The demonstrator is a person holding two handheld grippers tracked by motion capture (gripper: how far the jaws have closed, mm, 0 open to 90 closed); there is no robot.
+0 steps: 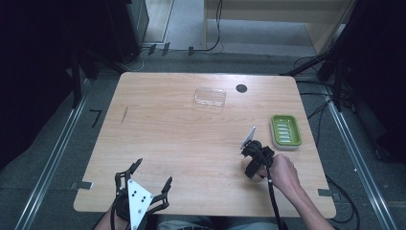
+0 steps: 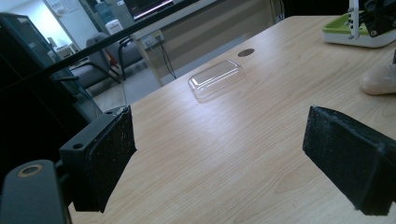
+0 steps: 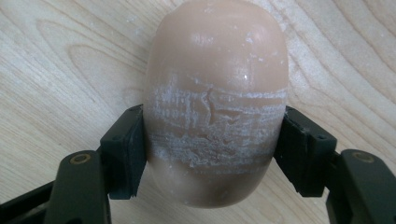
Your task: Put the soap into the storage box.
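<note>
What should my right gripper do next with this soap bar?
Probably lift it straight up. The right gripper is shut on the soap bar, which lies on the table; the green soap dish sits empty just beyond.

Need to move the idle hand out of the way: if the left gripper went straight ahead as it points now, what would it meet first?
Probably the clear plastic lid, which lies ahead between the open left gripper jaws' line; depth is uncertain.

Clear plastic lid (image 1: 209,97) sits far centre on the table (image 1: 163,143); green soap dish (image 1: 286,131) waits at right.
</note>
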